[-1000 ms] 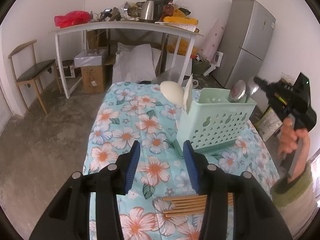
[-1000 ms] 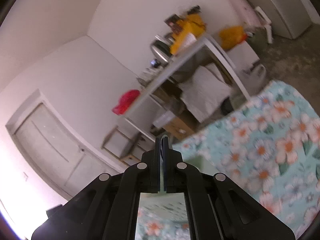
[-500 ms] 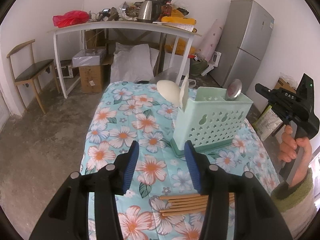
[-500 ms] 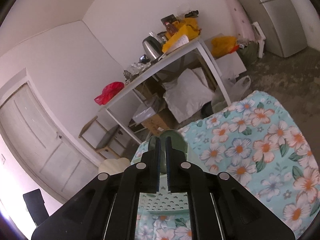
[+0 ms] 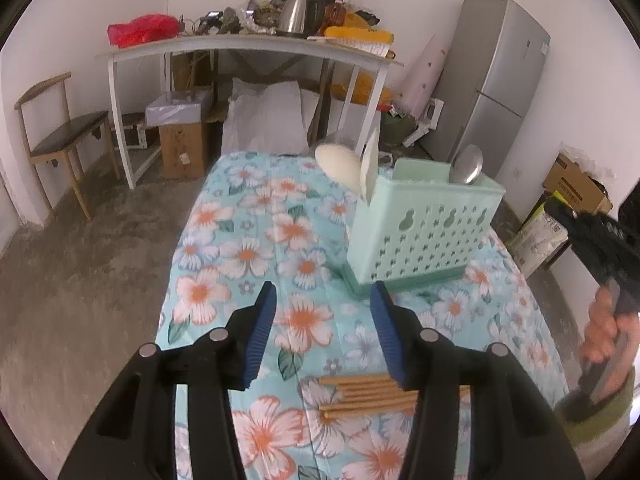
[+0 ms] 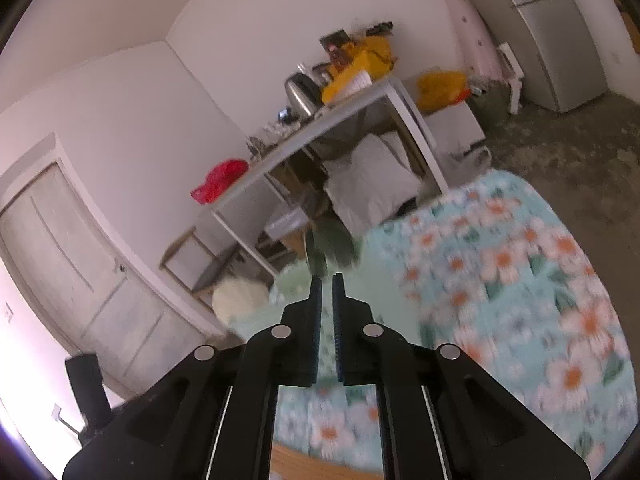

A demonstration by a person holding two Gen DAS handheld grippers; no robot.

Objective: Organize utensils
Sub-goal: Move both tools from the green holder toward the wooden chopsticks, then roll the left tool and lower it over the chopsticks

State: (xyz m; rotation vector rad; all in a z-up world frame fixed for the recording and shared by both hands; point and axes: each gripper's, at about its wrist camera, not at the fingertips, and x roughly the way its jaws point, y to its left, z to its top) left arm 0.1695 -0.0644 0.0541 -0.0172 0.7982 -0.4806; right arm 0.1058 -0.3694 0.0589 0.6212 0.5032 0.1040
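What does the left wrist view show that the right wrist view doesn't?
Only left wrist: wooden chopsticks lying on the cloth, the green caddy's perforated wall, and the right tool from outside, in a hand. Only right wrist: a white door, and the right tool's jaws opening with nothing between them. Both: floral tablecloth, caddy, white spoon, kettle.

Room evenly lit, soft and fairly bright, shadows faint; strong pink-white glare washes the wall at the lower left of the right wrist view. Left wrist view sharp, fisheye bowing the shelf (image 5: 248, 42) and fridge (image 5: 496, 92), corners black. Right wrist view smeared with motion blur across the floral cloth (image 6: 520, 264); only the right claw (image 6: 327, 280) crisp.
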